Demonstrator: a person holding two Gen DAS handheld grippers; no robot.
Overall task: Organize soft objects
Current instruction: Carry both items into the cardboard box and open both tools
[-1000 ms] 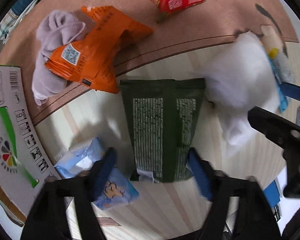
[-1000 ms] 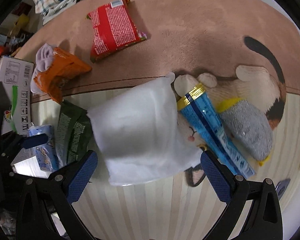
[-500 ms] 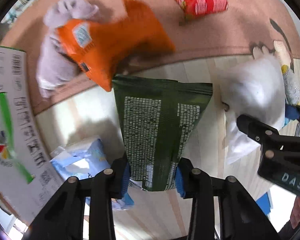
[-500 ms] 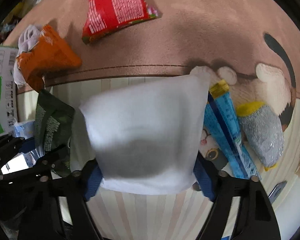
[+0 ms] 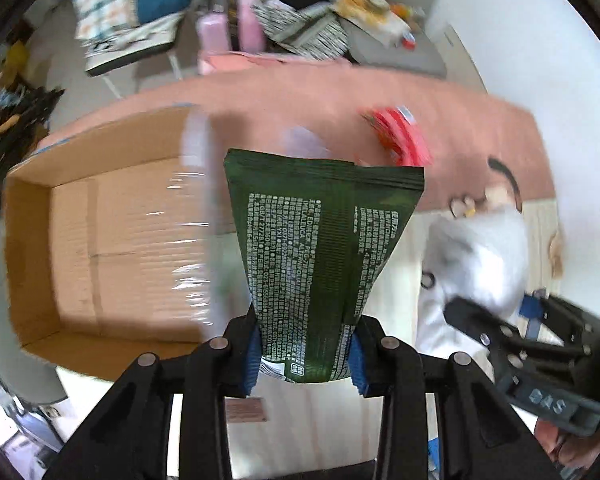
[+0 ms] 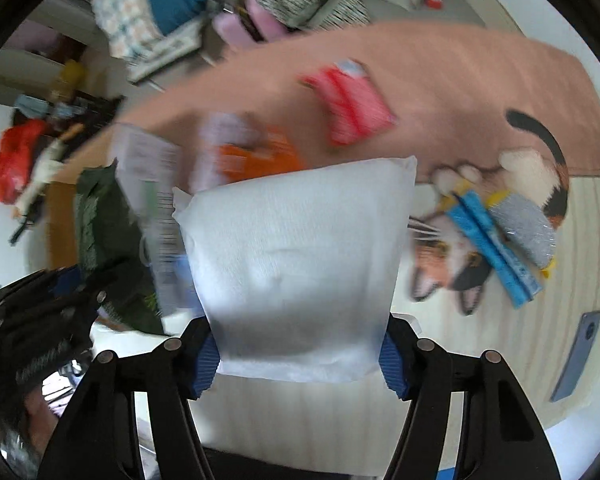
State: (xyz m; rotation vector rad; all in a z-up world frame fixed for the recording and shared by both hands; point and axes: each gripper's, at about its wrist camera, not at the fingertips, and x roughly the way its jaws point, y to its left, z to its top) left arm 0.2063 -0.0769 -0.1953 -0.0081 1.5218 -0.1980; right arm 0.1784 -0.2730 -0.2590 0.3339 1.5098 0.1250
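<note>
Green pouch: clamped at its lower end by left gripper; held upright in the air, just right of the box, bottom edge near the box's right wall.
White pack: pinched at its lower edge between jaws of right gripper; lifted off the floor, right of the box, beyond the green pouch.
Just changed: a second ago both grippers wide open over packs lying flat; half a second ago closing on them; now both packs raised and swung toward the box.
Meaning: two pickups done at once; likely next, release into the box.
Box: open, cardboard floor bare where visible; barely a flap in view earlier, now its whole inside.
Left on rug: red pack, orange pack, well right of the box; blurred.
</note>
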